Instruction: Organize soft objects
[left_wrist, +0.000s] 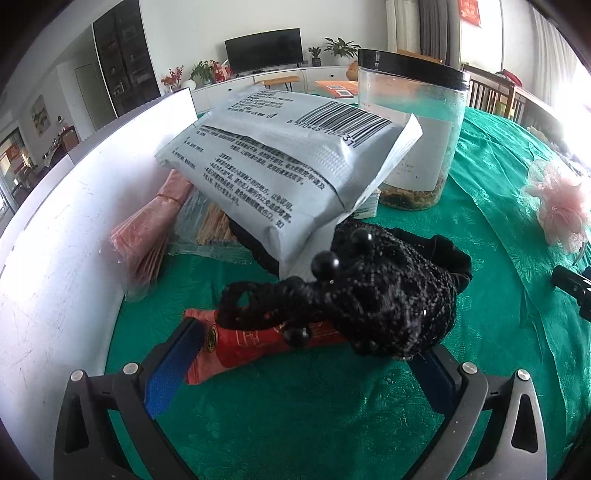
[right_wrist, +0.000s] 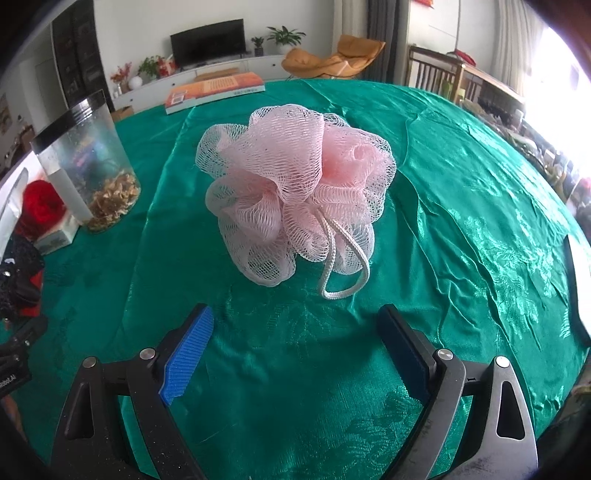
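Loofah, pink mesh, sits on the green cloth of the worktop, just beyond the right hand-held gripper, whose jaws are spread wide with nothing between them; its white cord loops toward the near side. Over on the left, the left hand-held gripper is wide too, with a black beaded net pouch and a red packet lying between its fingers, can't tell if they touch. Behind those, a grey pack leans by a white box wall, with a black-lidded jar further right.
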